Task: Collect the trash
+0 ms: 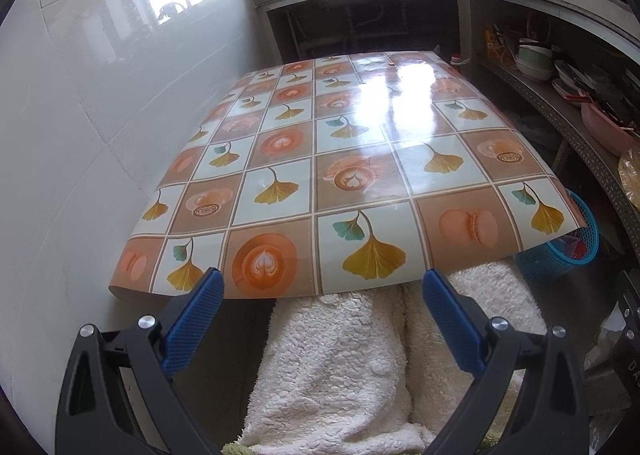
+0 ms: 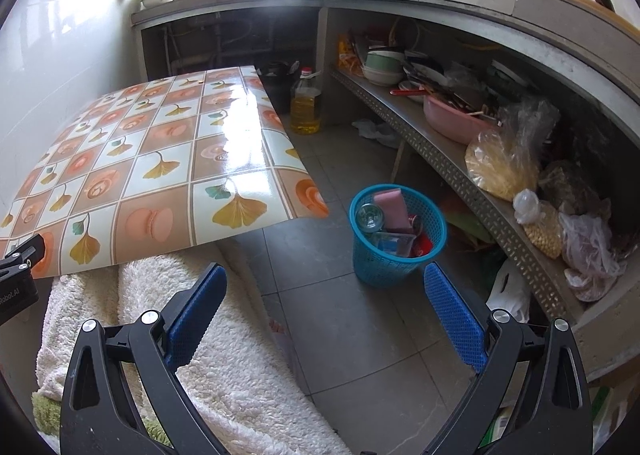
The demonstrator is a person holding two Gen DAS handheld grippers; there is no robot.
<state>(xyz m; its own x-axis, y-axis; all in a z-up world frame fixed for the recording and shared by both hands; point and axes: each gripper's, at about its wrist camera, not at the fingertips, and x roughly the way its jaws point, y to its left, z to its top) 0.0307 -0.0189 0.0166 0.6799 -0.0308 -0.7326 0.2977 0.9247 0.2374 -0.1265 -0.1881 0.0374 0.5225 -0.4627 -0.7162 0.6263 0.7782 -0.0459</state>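
I hold both grippers, left gripper [image 1: 322, 283] and right gripper [image 2: 324, 279], jaws apart and empty; trash fills the blue basket [image 2: 396, 255] beside the cleared table [image 2: 168, 159].

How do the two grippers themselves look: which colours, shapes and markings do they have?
The left gripper and the right gripper look alike: black angular plastic arms with triangular cut-outs and silver round bolts, carrying flat blue ribbed pads. The left gripper's black body shows white lettering, only partly readable.
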